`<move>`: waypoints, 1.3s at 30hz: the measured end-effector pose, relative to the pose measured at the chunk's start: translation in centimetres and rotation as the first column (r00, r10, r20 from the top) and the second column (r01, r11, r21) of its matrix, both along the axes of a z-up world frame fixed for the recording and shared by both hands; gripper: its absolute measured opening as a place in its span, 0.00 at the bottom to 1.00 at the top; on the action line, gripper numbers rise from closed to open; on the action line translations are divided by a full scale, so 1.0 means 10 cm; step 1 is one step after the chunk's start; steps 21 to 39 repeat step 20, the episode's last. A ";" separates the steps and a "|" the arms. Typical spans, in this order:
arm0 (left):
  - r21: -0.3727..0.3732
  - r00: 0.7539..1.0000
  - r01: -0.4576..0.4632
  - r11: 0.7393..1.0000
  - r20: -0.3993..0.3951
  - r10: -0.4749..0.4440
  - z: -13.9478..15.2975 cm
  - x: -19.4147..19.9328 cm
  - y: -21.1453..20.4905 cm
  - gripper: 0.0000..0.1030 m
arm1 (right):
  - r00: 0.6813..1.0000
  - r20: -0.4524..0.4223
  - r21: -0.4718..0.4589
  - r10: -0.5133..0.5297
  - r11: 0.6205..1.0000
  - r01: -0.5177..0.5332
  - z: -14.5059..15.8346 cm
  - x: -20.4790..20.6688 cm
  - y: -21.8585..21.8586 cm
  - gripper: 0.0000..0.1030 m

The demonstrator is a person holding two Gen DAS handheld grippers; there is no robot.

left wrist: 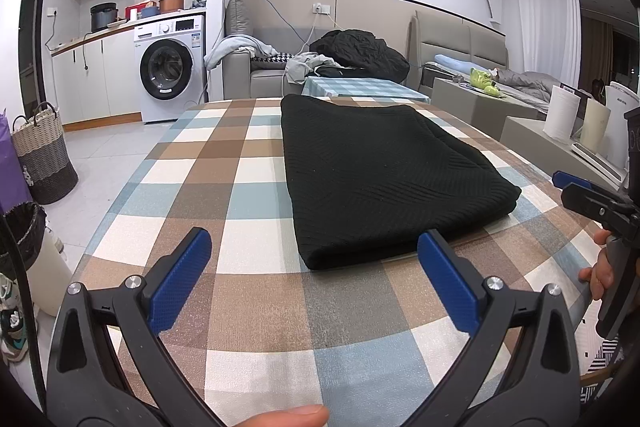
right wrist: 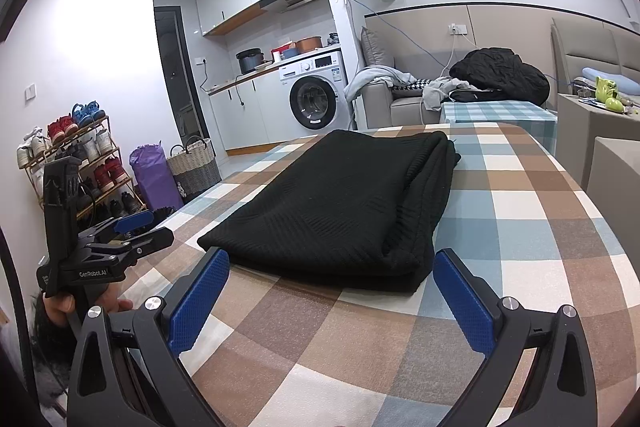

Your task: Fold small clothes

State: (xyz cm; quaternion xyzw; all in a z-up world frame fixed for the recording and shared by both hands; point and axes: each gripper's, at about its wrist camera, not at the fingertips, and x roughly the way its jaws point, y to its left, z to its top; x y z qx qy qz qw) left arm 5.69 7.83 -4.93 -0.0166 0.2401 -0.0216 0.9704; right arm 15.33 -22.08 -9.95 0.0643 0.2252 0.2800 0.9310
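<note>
A folded black knit garment [left wrist: 384, 179] lies flat on a checked tablecloth [left wrist: 224, 187]. Only the right wrist view shows a shoe rack [right wrist: 76, 163] by the wall — the left shows paper-towel rolls [left wrist: 562, 117] instead. Both the left gripper [left wrist: 314, 273] and right gripper [right wrist: 330, 293] hover low at the garment's near edge, fingers spread wide, holding nothing.

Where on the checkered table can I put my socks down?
Bare cloth lies left of the black sweater out to the table edge, and between its near fold and the left gripper. Right gripper side: a strip right of the sweater. The middle is taken.
</note>
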 end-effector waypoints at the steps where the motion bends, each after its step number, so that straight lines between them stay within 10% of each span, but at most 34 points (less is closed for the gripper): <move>1: 0.000 1.000 -0.001 1.000 0.000 0.001 0.00 0.00 0.00 1.00 | 1.000 0.000 0.000 0.000 1.000 0.000 0.00 0.00 0.00 1.00; 39: -0.009 1.000 -0.005 1.000 0.003 0.005 0.00 0.00 0.00 1.00 | 1.000 0.000 -0.003 0.007 1.000 -0.007 -0.01 0.01 0.01 1.00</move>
